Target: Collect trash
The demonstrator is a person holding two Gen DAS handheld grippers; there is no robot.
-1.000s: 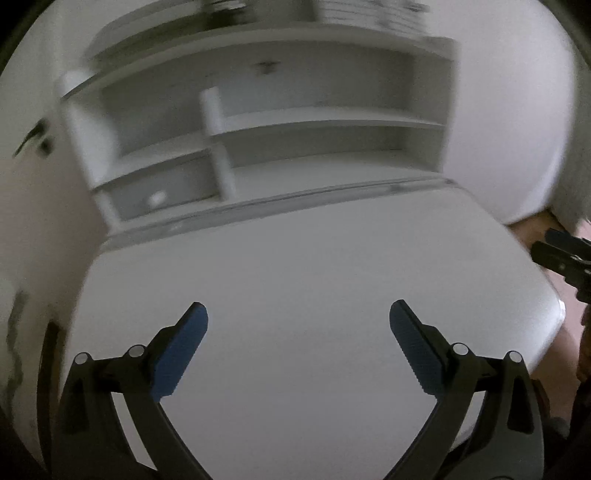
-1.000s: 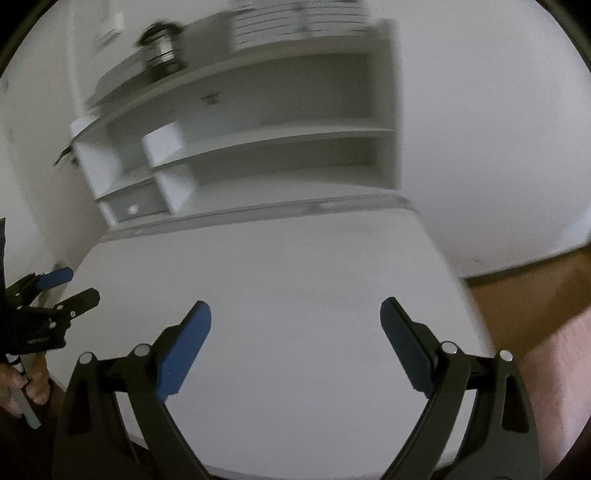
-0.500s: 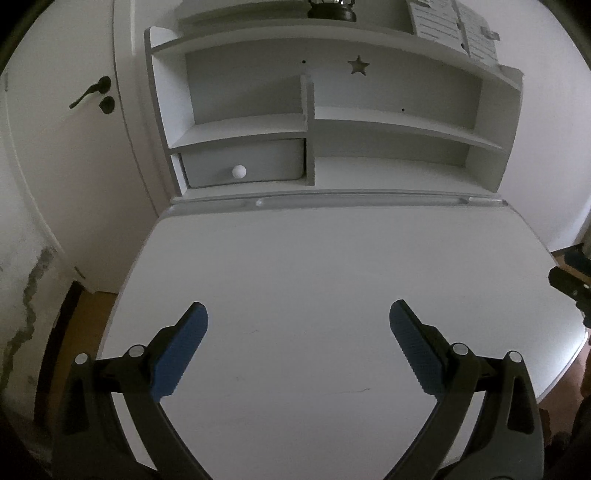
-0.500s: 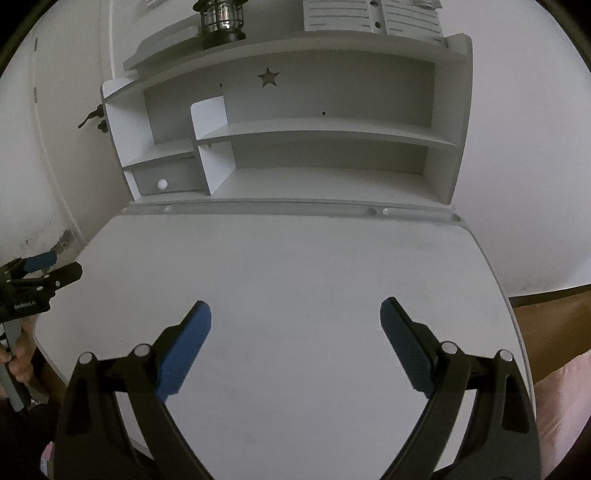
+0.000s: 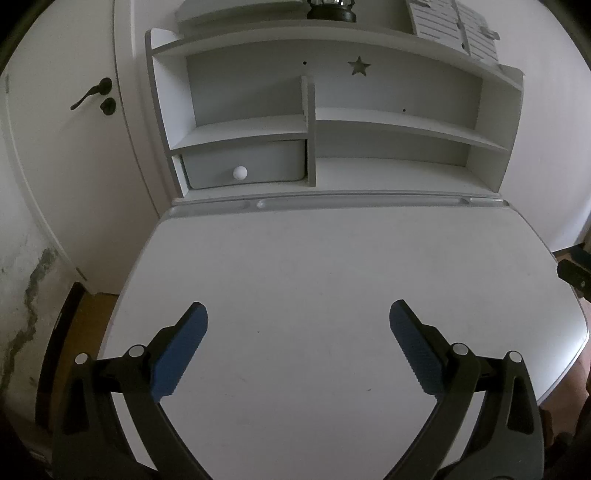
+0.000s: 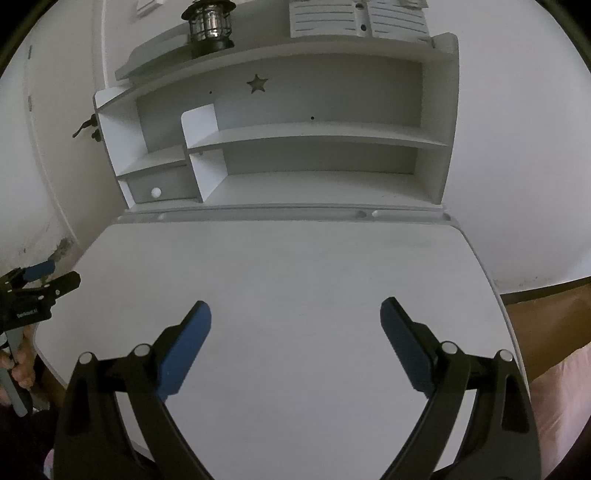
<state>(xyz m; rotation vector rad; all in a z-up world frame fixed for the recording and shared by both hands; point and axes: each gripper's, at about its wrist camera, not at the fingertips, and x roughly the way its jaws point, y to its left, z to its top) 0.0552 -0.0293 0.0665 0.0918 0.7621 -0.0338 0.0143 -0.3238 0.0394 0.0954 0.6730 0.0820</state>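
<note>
1. Over the near part of the white desk, in the left wrist view, the left gripper hangs with its jaws spread wide and nothing between them; its blue pads face each other across bare desktop.
2. At the back of the desk stands a white shelf unit with a star cutout, and low on its left side a small drawer with a round white knob.
3. A dark lantern sits on top of the unit, cut off by the frame edge. Left of the desk is a white door with a black handle.
4. At the right edge of this view a dark part of the right gripper shows just beyond the desk's rim.
5. No trash can be made out on the desk or shelves in this view.
6. In the right wrist view, the right gripper is likewise held wide apart and empty above the desk.
7. The shelf unit fills the back, with the lantern on its top and a white slotted panel beside it.
8. At the left edge the left gripper appears, gripped by a hand.
9. No trash is visible here either.
</note>
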